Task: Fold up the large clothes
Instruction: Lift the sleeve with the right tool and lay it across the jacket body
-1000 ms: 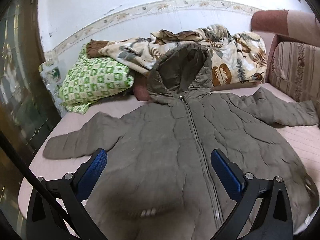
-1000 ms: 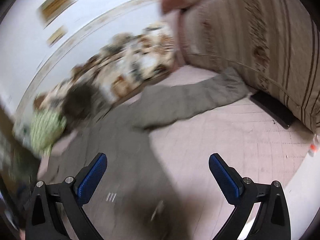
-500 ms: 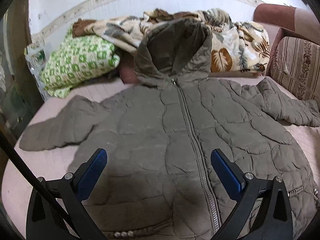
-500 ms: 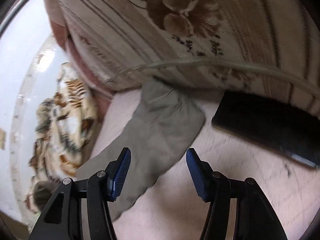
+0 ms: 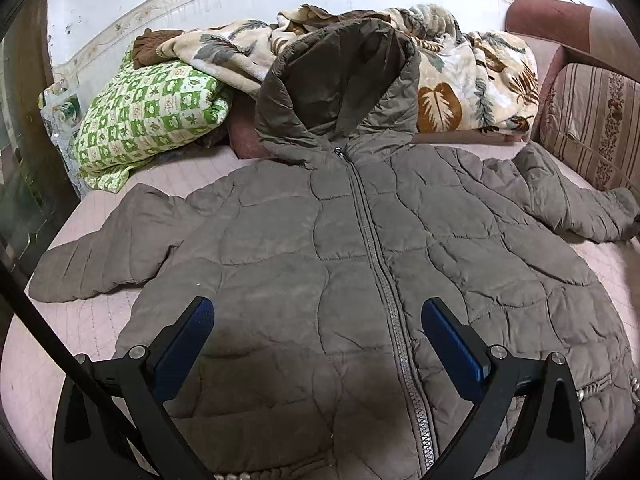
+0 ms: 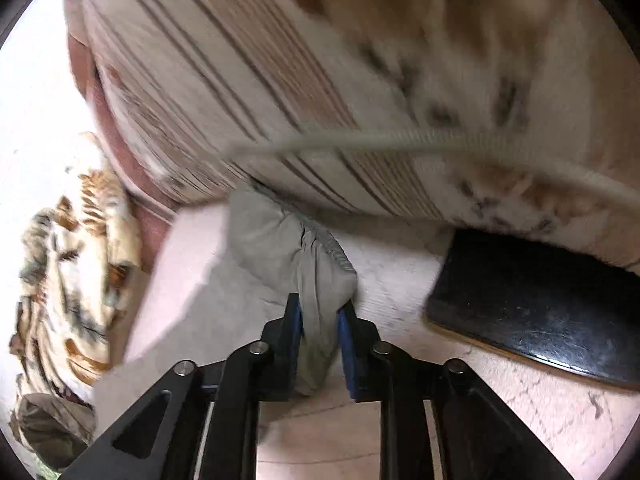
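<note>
Landmark: the zipper of the padded jacket, which lies front-up on the pink bed cover, hood at the far end propped on the leaf-print blanket.

Far left of the zipper: green checked pillow. Nearer, the jacket's left sleeve stretches flat, pointing away from the zipper.

My left gripper hangs over the hem end with its jaws spread wide, holding nothing. The zipper runs almost straight away from it; that is the jacket's long axis, hem near, hood far.

Right of the zipper: the other sleeve runs outward to its cuff against the striped sofa cushion. My right gripper is closed down on that cuff, cloth bunched between the blue pads. A dark flat object lies just right of the cuff.

Judgement: the fold hinges on this sleeve. Its axis points away from the zipper, so the right gripper, the only one near, must carry the cuff back across toward the zipper. View is blurred; grip depth uncertain.
</note>
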{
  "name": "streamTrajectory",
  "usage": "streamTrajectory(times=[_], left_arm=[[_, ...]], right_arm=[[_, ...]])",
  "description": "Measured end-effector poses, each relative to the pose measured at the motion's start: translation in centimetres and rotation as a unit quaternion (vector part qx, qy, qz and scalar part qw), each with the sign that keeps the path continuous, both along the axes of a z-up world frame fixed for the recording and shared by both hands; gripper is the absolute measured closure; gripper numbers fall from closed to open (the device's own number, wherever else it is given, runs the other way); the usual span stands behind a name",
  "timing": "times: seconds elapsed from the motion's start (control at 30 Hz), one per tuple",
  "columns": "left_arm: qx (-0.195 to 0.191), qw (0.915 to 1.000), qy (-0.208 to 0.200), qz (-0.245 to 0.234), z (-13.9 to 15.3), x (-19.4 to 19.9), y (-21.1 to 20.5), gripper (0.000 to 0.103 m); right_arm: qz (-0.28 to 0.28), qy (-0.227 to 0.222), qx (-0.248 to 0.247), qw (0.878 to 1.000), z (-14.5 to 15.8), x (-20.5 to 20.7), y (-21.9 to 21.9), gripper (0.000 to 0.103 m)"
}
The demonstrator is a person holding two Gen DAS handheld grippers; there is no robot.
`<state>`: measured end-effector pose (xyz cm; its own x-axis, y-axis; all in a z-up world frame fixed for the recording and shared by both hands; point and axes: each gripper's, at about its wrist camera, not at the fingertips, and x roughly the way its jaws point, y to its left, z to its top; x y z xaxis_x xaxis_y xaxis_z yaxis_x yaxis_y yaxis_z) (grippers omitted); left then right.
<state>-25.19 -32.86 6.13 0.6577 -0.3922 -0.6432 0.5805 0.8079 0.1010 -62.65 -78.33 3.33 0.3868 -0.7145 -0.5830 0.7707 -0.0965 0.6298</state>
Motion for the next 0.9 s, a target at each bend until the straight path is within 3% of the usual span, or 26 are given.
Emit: streamTrajectory(times=[0.17, 0.37, 0.53, 0.73, 0.9], left_arm=[[-0.003, 1.0, 0.0, 0.002, 0.2, -0.1, 0.2, 0.0], [-0.022, 0.9996, -0.011, 0.015, 1.5, -0.1, 1.7, 0.0], [-0.043, 0.9979, -0.021, 0.043, 2.7, 0.7, 4.0, 0.0], [-0.039, 0.9968, -0.021, 0.067, 2.5, 1.9, 6.0, 0.0], [-0.044, 0.9959, -0.01, 0.078, 2.3, 2.7, 7.5, 0.0]], right_arm=[[0.019, 0.024, -0.106, 0.994, 6.9, 1.5, 3.6, 0.087], [0.077, 0.029, -0.216, 0.973, 14.7, 4.3, 9.1, 0.088], [0.147, 0.004, -0.269, 0.952, 19.1, 7.8, 13.7, 0.088], [0.219, -0.036, -0.312, 0.924, 23.2, 12.8, 19.1, 0.088], [0.274, -0.046, -0.339, 0.899, 25.2, 17.3, 23.3, 0.088]])
